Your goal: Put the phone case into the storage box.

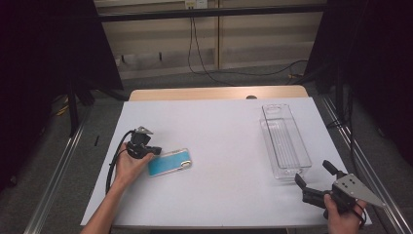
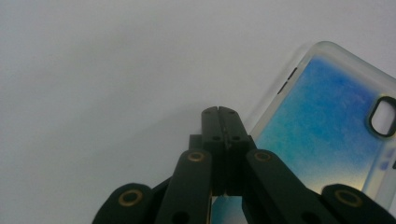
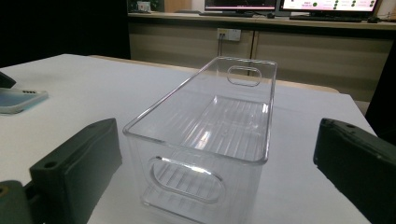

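Both tongs are seen: the left gripper (image 1: 154, 150) is clenched at the phone case's (image 1: 169, 162) nine-o'clock edge without gripping it, the right gripper (image 1: 315, 176) released. Nothing has been placed in the clear bin (image 1: 285, 141) at three o'clock.

Glossy clear-plastic bin (image 1: 285, 141) (ribbed floor), matt white table (image 1: 219, 131).

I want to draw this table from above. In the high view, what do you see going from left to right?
Left gripper → phone case → clear bin → right gripper.
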### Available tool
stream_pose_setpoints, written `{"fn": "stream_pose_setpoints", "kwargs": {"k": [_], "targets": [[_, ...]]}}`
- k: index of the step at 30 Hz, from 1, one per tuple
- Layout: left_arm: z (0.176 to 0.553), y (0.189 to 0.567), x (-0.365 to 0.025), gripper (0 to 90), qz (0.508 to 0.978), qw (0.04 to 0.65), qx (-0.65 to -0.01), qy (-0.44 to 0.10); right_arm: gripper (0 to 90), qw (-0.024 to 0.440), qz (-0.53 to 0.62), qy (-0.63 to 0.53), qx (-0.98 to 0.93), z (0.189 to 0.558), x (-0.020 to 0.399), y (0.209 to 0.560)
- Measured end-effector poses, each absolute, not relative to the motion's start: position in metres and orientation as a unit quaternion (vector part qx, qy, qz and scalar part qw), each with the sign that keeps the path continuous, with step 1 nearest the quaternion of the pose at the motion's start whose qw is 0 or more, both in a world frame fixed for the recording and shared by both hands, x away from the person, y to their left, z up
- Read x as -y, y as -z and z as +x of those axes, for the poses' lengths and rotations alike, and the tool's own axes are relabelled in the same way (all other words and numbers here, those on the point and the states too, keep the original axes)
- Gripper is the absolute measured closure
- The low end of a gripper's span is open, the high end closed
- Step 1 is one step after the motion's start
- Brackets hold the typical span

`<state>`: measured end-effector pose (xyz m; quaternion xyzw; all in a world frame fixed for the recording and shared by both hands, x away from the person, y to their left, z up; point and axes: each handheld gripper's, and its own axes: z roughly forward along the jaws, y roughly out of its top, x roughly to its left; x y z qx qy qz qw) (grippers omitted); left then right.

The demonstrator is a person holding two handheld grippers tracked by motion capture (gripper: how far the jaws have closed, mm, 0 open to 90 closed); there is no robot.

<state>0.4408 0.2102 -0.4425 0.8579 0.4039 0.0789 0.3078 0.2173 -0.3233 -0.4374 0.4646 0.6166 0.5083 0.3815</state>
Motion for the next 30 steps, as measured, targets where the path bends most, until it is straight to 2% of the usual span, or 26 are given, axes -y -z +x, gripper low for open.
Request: {"fn": "stream_pose_setpoints", "kwargs": {"k": [30], "targets": [[0.427, 0.442, -0.214, 90.0, 0.859, 0.312, -0.400, -0.073, 0.1, 0.382, 0.462, -0.506, -0.621, 0.217, 0.323, 0.438]]}}
